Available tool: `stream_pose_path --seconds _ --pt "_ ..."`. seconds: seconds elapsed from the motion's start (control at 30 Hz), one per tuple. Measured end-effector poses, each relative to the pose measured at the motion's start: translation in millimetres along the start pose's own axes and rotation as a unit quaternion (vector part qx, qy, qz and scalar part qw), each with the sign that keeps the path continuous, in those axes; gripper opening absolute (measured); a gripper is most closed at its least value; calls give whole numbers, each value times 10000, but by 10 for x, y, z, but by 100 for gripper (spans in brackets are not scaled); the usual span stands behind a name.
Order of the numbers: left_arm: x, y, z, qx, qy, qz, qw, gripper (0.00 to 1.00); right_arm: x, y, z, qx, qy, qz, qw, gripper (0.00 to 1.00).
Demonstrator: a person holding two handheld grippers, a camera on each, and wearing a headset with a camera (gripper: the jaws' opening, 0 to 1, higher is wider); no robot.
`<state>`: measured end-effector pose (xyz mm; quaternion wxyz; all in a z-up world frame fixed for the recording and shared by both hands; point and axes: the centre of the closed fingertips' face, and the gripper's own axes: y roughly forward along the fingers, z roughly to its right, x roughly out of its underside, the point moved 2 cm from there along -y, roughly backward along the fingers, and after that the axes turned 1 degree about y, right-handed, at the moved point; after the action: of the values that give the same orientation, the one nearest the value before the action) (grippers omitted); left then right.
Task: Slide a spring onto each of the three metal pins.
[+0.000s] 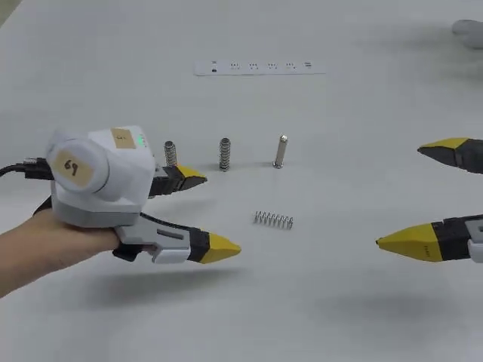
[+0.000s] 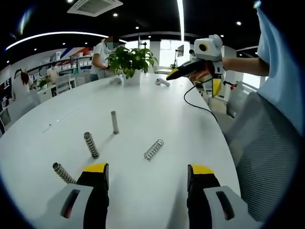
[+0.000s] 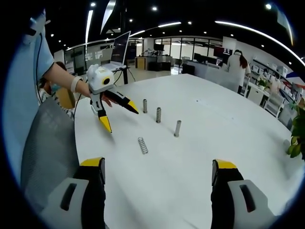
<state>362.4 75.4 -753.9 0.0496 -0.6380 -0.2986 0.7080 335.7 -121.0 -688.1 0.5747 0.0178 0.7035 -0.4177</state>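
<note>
Left gripper (image 1: 219,213) up front, jaws spread wide, empty. Right gripper (image 1: 398,196) likewise gaping, holding nothing. Between them, nearer the left, one loose spring (image 1: 273,219) lies flat on the table (image 1: 317,317), touching neither. Behind it, three pins upright in a row: left pin (image 1: 170,153) and middle pin (image 1: 225,154) each wear a spring, right pin (image 1: 281,151) bare.

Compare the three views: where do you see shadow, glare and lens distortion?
Head view: soft, even light and straight lines; a faint shadow lies on the table under the left gripper. Left gripper view: fisheye curves the table edge; ceiling strips glare. Right gripper view: same curving; table bright, spring clear.
</note>
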Motion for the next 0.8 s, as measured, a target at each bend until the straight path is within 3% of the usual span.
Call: stream_pose_path --seconds 0.13,0.33,0.8 --pt "25 88 21 123 105 -81 9998 56 37 -42 -20 12 42 -21 10000 91" --pt "21 214 22 256 129 -151 9995 40 81 -74 -89 63 97 -44 9999 91" --pt "5 474 20 598 555 -434 9957 23 204 -130 -211 44 324 -90 9994 90"
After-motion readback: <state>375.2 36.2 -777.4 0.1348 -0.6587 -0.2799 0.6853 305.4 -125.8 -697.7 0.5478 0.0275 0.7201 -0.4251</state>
